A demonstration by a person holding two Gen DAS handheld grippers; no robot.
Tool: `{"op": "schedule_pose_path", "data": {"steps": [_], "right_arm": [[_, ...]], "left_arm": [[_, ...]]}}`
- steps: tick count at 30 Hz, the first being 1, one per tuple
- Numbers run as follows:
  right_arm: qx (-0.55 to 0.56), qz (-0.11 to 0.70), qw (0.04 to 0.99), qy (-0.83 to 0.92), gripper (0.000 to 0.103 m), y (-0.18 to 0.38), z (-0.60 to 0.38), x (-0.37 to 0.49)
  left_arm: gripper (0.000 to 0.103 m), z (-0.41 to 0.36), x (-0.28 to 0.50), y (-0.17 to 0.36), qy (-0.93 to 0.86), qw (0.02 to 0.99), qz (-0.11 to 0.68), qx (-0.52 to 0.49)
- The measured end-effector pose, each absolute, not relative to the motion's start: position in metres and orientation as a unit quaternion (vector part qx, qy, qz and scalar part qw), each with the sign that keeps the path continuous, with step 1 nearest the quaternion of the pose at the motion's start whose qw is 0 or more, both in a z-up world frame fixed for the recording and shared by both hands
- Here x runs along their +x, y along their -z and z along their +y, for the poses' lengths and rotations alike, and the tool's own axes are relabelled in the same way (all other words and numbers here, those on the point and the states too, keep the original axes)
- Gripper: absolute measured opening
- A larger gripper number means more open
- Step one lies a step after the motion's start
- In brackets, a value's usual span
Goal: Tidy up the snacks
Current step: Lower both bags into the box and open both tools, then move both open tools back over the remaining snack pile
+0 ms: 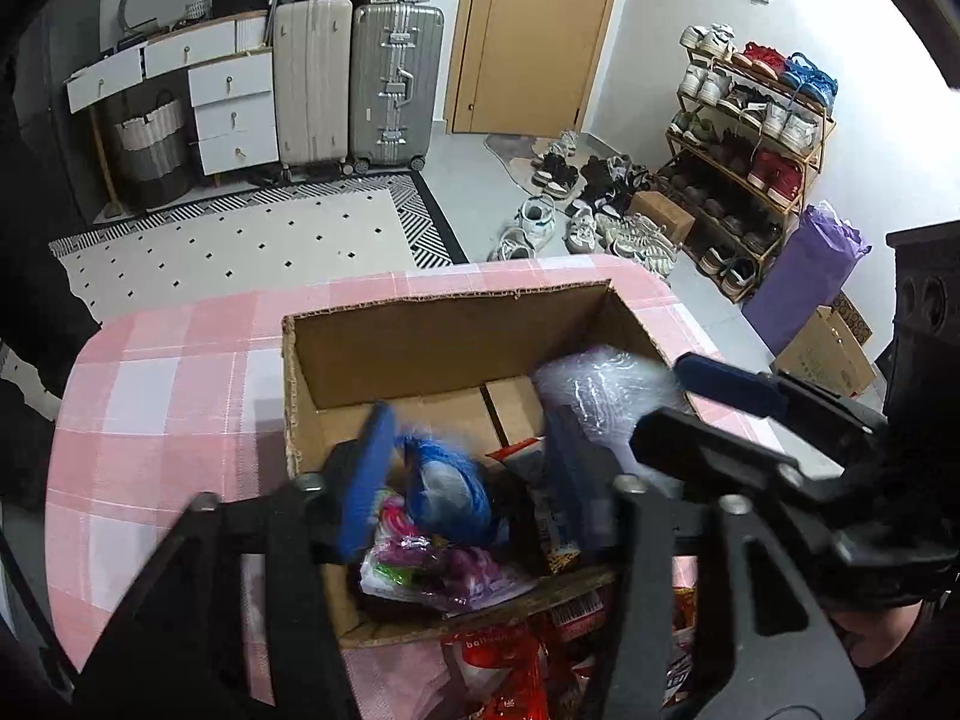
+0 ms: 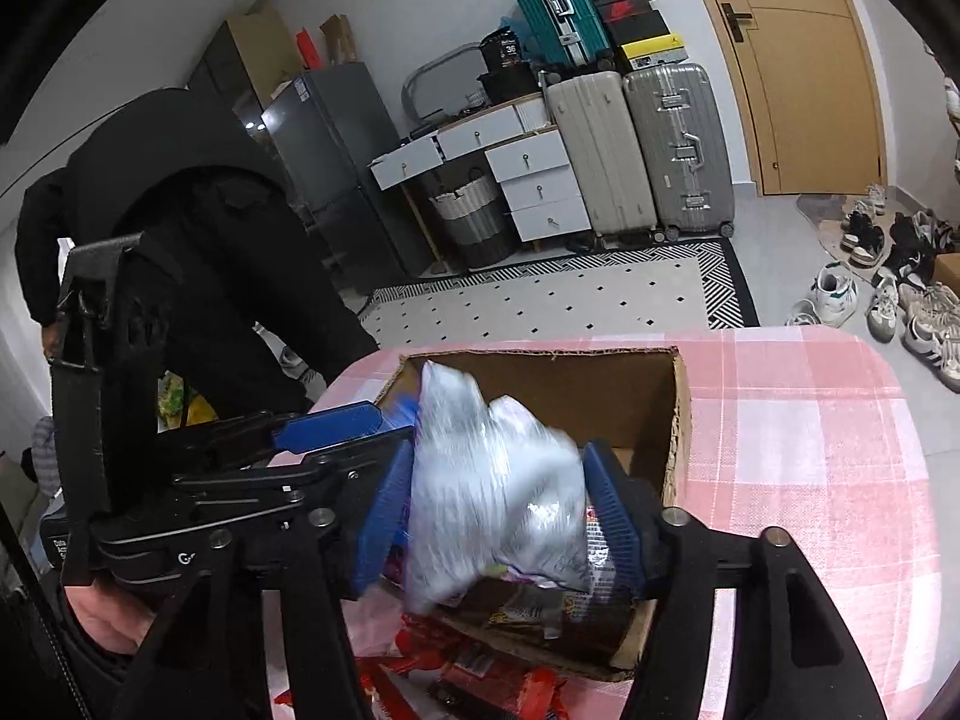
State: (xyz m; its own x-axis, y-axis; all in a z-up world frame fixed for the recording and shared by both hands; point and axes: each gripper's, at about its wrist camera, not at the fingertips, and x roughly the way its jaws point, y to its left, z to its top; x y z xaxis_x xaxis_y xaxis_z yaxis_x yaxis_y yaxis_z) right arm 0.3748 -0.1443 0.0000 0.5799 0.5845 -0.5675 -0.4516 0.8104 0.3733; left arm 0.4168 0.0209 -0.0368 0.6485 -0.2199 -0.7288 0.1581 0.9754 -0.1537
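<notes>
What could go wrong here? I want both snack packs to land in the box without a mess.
The right hand-held gripper pinches the silvery pack low, so it may slip. The blue pack hangs between the open left hand-held gripper fingers, possibly uncontrolled. Both crowd the cardboard box and could collide.

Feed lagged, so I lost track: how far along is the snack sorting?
Partly done: several packets, a purple bag among them, already lie in the cardboard box. In hand: the right gripper holds a silvery bag over the box; the left gripper is open around a blue packet. Left: red packets on the table outside.
</notes>
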Motion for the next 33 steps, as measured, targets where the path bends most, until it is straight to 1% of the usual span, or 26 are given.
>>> {"op": "schedule_pose_path", "data": {"steps": [1, 3, 4, 6, 12, 14, 18, 21, 29, 33], "right_arm": [[0.091, 0.352, 0.889, -0.28, 0.081, 0.0, -0.145, 0.375], [0.096, 0.348, 0.888, -0.284, 0.082, -0.001, -0.148, 0.374], [0.098, 0.347, 0.889, -0.284, 0.085, -0.002, -0.15, 0.373], [0.097, 0.342, 0.891, -0.283, 0.088, -0.005, -0.151, 0.371], [0.08, 0.327, 0.902, -0.27, 0.09, -0.02, -0.155, 0.357], [0.069, 0.322, 0.907, -0.262, 0.094, -0.024, -0.156, 0.35], [0.064, 0.312, 0.911, -0.262, 0.094, -0.034, -0.157, 0.337], [0.067, 0.303, 0.915, -0.257, 0.097, -0.042, -0.161, 0.325], [0.06, 0.291, 0.921, -0.25, 0.097, -0.06, -0.171, 0.292], [0.048, 0.277, 0.927, -0.247, 0.098, -0.067, -0.175, 0.271]], "left_arm": [[0.067, 0.023, 0.419, 0.037, 0.1, 0.907, 0.408, -0.037], [0.073, 0.024, 0.42, 0.037, 0.091, 0.909, 0.406, -0.032], [0.073, 0.025, 0.419, 0.037, 0.087, 0.91, 0.404, -0.029], [0.074, 0.027, 0.415, 0.036, 0.086, 0.913, 0.398, -0.025], [0.077, 0.03, 0.397, 0.026, 0.069, 0.919, 0.388, -0.021], [0.078, 0.03, 0.391, 0.021, 0.069, 0.92, 0.384, -0.023], [0.08, 0.032, 0.37, 0.008, 0.061, 0.924, 0.377, -0.023], [0.081, 0.036, 0.355, 0.0, 0.064, 0.926, 0.372, -0.028], [0.082, 0.034, 0.314, -0.02, 0.055, 0.932, 0.356, -0.027], [0.087, 0.029, 0.284, -0.037, 0.057, 0.94, 0.336, -0.024]]}}
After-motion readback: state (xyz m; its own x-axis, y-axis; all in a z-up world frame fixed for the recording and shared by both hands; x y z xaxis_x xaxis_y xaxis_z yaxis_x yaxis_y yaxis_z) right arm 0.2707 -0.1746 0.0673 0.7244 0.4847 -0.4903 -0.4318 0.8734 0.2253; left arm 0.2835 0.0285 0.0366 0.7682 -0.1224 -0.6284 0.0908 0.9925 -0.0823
